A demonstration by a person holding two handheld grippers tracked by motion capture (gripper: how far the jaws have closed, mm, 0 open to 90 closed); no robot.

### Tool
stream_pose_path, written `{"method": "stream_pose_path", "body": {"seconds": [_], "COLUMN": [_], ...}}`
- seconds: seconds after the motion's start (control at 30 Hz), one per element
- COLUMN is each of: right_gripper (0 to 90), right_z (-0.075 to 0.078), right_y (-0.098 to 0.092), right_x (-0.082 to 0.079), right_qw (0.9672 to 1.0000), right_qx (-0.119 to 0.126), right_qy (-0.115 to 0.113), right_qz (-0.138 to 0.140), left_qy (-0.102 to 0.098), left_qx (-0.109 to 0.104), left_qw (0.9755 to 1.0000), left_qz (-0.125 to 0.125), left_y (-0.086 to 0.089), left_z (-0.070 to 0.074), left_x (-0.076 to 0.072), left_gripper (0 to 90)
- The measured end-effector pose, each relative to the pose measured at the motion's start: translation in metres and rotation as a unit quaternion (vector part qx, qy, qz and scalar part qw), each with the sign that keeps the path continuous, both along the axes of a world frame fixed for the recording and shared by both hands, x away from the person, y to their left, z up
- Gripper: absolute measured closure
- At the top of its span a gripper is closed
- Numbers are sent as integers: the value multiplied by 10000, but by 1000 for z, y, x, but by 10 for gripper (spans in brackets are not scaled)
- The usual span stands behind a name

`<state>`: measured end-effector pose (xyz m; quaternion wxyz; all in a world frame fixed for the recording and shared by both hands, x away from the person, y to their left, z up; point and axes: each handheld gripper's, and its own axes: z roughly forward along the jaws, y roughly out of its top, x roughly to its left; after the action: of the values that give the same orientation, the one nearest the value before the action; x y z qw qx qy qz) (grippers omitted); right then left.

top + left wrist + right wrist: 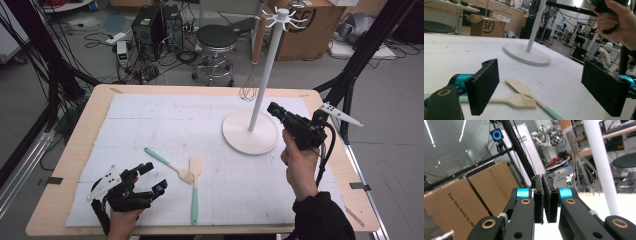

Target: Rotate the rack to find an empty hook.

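The left gripper [540, 87] holds its jaws wide apart at the frame's lower corners. Between them, low in the frame, a pastry brush [511, 100] lies just beside a wooden spatula [524, 90]. A white stand base [526, 53] sits at upper centre, a hand [616, 22] at upper right.

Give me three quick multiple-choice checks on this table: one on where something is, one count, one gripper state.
1. Where is the whisk?
A. hanging on the white stand
B. lying on the mat
C. in the left gripper

2. How many utensils lie on the mat?
A. one
B. two
C. four

3. How do the right gripper jaws stand?
A. wide open
B. closed on a spatula
C. shut, nothing between them

Answers:
1 A, it dangles from a hook of the white stand.
2 B, a pastry brush and a spatula lie there.
3 C, the right gripper view shows the pads together, empty; the left gripper is the open one.
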<state>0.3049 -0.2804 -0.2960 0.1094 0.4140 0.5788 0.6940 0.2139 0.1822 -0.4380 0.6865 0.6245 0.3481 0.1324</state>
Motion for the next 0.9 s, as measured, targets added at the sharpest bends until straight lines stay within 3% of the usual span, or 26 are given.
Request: {"method": "stream_pose_path", "body": {"seconds": [0.27, 0.57, 0.9], "right_gripper": [874, 861, 852], "right_z": [-30, -62, -98], "right_y": [4, 15, 24], "right_x": [-9, -30, -44], "right_qw": [9997, 9973, 9944], "right_qx": [-29, -705, -1008], "right_qy": [177, 64, 131], "right_qz": [161, 215, 300], "left_qy": [7, 113, 114], "left_qx": [57, 26, -65], "left_qw": [9999, 9998, 9998], "left_qz": [102, 152, 127], "left_y": [7, 11, 14], "left_z": [-1, -2, -1], "left_x": [-11, -11, -23], "left_gripper": [156, 159, 158]}}
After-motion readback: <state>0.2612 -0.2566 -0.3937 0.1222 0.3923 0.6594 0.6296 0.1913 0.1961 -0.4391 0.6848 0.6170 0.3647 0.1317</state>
